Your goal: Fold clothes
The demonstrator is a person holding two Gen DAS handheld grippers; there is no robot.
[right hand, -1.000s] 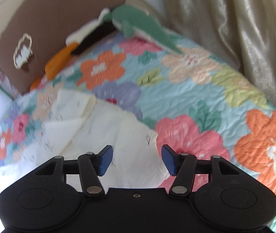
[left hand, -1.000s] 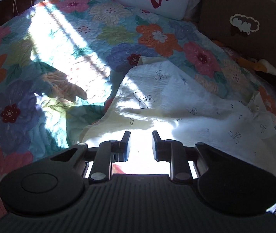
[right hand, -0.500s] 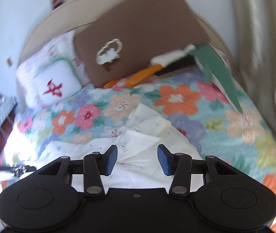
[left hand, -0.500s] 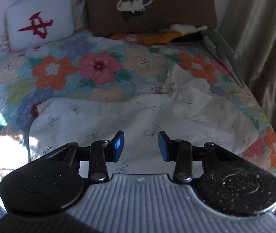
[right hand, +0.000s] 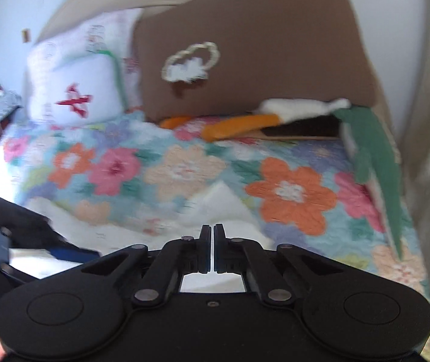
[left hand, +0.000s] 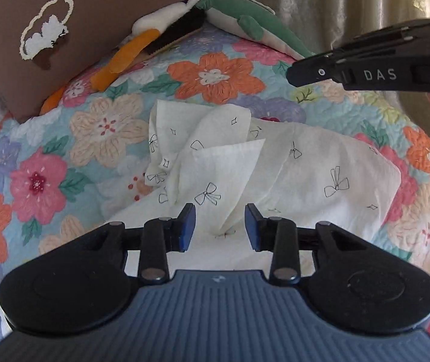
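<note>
Left claw (left hand: pixel 219 230) opening above garment (left hand: pixel 290 175), right claw (right hand: pixel 213 247) closing

white bow-print garment (left hand: pixel 305 163) on floral quilt (left hand: pixel 215 75).

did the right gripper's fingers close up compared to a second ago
Yes. The right gripper fingers, apart earlier, are nearly together and closing; the brown cushion now sits centred ahead.

White garment (right hand: pixel 227 208) and floral quilt (right hand: pixel 181 169) blurred in right wrist view; garment's near edge hidden by right gripper (right hand: pixel 213 235).
</note>
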